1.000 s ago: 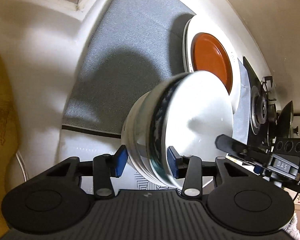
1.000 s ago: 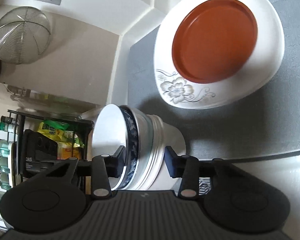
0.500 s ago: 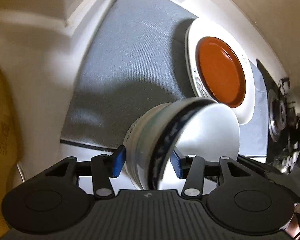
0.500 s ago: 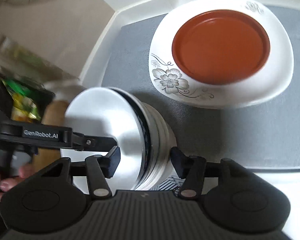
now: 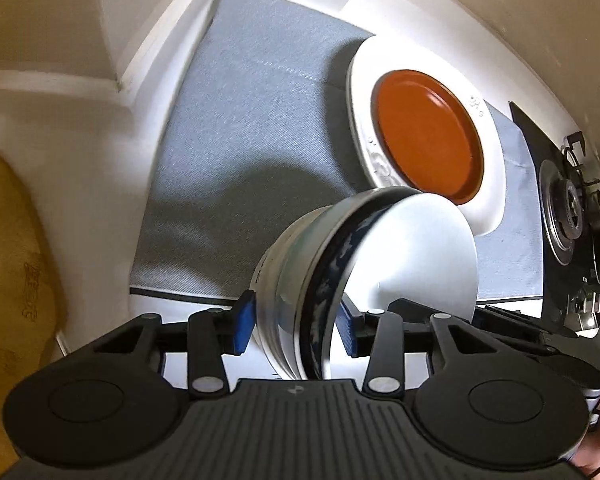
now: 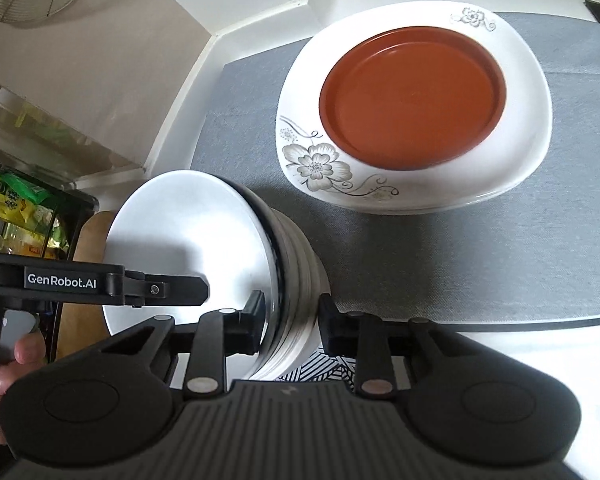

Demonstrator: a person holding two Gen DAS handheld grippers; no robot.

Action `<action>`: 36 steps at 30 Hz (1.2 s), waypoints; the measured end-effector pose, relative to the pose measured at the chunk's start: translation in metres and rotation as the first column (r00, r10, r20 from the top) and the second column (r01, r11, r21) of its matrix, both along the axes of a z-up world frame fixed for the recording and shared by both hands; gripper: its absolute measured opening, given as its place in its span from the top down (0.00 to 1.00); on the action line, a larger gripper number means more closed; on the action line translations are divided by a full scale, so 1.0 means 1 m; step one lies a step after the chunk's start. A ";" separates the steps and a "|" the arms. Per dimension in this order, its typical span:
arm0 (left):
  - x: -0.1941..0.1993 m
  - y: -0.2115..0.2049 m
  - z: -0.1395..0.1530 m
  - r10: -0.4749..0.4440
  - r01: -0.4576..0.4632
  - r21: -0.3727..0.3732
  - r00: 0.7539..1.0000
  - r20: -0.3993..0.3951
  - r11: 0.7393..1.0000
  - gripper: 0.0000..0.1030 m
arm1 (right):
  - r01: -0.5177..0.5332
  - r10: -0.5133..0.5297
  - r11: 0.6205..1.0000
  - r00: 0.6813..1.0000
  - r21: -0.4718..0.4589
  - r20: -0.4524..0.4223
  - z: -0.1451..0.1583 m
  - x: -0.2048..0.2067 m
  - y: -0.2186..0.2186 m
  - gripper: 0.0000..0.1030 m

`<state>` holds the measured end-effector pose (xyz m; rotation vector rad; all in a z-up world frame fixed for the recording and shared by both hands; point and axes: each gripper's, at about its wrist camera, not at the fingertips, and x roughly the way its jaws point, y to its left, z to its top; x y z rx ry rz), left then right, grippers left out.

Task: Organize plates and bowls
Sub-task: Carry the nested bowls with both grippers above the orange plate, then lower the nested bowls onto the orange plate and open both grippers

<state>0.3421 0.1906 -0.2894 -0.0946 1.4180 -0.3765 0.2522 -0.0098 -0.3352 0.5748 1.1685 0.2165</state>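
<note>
- While both claws reach in from opposite sides, a nested stack of bowls is held on its side between them, above the front edge of the grey mat.
- The left claw has its blue pads on either side of the stack's rims, closed on the stack.
- The right claw likewise straddles the rims with a narrow gap; its pads look pressed to the stack.
- The innermost bowl shows a dark blue patterned band.
- Farther back on the mat lies a white floral plate with an orange-brown plate resting inside it.
- A gas stove stands at the bench's right end.
</note>
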 end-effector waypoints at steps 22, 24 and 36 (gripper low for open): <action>0.039 -0.037 0.057 -0.062 0.067 -0.064 0.995 0.078 0.996 0.56 | 0.121 -0.118 0.992 0.990 -0.036 0.080 0.063 0.042 -0.064 0.70; 0.047 -0.044 0.060 -0.067 0.073 -0.072 0.994 0.081 0.995 0.56 | 0.134 -0.131 0.990 0.988 -0.043 0.081 0.068 0.050 -0.074 0.70; 0.094 -0.086 0.044 -0.079 0.083 -0.102 0.996 0.048 0.991 0.54 | 0.179 -0.171 0.980 0.981 -0.088 0.096 0.065 0.093 -0.116 0.70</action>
